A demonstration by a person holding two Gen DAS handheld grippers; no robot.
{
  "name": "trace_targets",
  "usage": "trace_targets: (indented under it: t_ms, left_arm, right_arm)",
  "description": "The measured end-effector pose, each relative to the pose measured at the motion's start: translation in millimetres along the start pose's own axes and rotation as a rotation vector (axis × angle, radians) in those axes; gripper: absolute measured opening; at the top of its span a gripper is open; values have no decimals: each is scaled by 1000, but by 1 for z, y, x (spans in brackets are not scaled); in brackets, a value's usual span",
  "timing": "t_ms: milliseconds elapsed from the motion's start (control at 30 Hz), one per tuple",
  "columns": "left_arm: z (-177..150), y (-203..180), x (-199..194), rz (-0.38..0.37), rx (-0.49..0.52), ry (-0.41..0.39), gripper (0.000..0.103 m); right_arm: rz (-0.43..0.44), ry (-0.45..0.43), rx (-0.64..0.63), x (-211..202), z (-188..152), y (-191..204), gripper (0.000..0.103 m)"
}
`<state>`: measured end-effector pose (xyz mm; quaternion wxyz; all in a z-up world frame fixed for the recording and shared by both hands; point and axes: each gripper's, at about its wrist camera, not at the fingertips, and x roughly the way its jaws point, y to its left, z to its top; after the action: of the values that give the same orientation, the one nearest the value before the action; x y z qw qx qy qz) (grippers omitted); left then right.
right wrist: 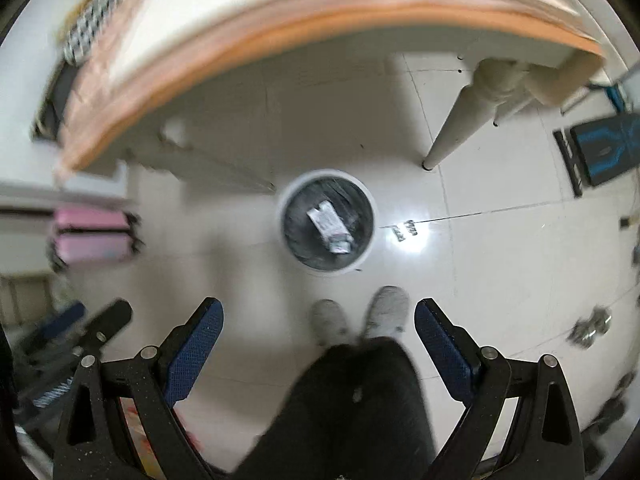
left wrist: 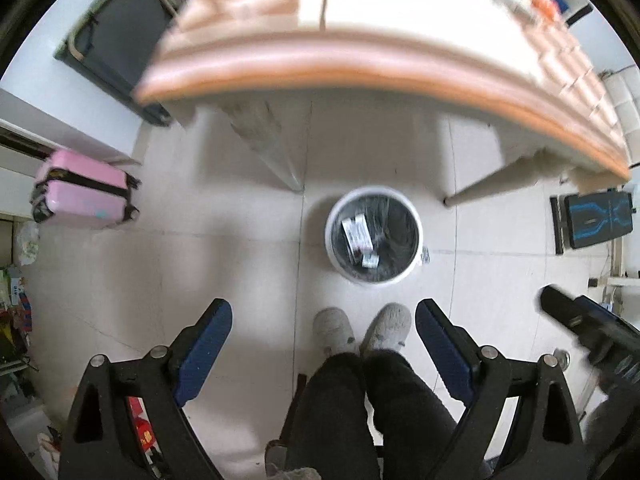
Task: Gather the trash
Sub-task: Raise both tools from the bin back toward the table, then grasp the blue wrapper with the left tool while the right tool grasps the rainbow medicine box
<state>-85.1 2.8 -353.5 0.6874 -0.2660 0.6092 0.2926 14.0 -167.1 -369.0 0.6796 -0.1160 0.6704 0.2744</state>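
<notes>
Looking down along both grippers, I've got nothing held: left gripper (left wrist: 324, 336) fingers spread wide and empty at lower frame, right gripper (right wrist: 319, 334) fingers likewise spread and empty. Between each pair, the person's slippers (left wrist: 362, 330) and dark trousers fill bottom centre.

Just past the toes, mid frame, sits the white bin (left wrist: 374, 234) with a dark liner. Inside it: a pale printed wrapper (left wrist: 357, 234) plus a smaller scrap (left wrist: 370, 260) beside it, lying toward the bin's left-centre.

Task thing left out: small crumpled foil scrap (right wrist: 405, 230) on the floor tiles, right of the bin and nearly touching its rim. Long axis runs roughly left-right in the right wrist view. It lies ahead and right of both finger pairs; my judgement is the right gripper is nearer. More silvery bits (right wrist: 592, 326) at right edge, blurred.

Farther up frame, the orange-edged surface (left wrist: 360, 68), its pale leg (right wrist: 456, 128), and a pink suitcase (left wrist: 86, 188) at mid left.
</notes>
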Motion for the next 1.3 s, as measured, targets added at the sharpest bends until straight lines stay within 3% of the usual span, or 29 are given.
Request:
trace_targets:
  t_ms: [100, 233, 333, 467, 533, 667, 767, 900, 967, 1067, 1167, 1300]
  left_arm:
    - [22, -4, -41, -23, -18, -79, 94]
    - [59, -16, -68, -48, -19, -147, 94]
    - [98, -31, -80, -44, -16, -183, 94]
    - [144, -50, -79, -59, -36, -174, 94]
    - [166, -59, -75, -46, -37, -168, 94]
    - [228, -81, -55, 56, -2, -188, 94]
    - [270, -86, -29, 182, 33, -171, 94]
    - [306, -79, 5, 239, 30, -118, 94]
    - [314, -75, 16, 241, 10, -88, 94]
    - [319, -65, 27, 199, -56, -45, 93]
    - [317, -58, 29, 128, -114, -22, 93]
    - [319, -54, 26, 40, -181, -22, 92]
  right_arm:
    - [48, -76, 74, -61, 15, -14, 98]
    - [26, -158, 96, -123, 44, -30, 98]
    - [-2, -199, 103, -147, 71, -38, 98]
    - [-6, -218, 110, -157, 125, -48, 98]
    - [4, -211, 99, -152, 159, -52, 98]
    - [17, -166, -14, -120, 235, -44, 98]
    - [-65, -81, -267, -82, 306, -8, 98]
    - [-230, -3, -629, -31, 371, 44, 98]
    - [-297, 34, -782, -10, 391, 66, 98]
    - [-317, 128, -947, 20, 405, 87, 98]
    - [-284, 183, -977, 36, 411, 92, 97]
    - [-260, 167, -917, 38, 415, 82, 93]
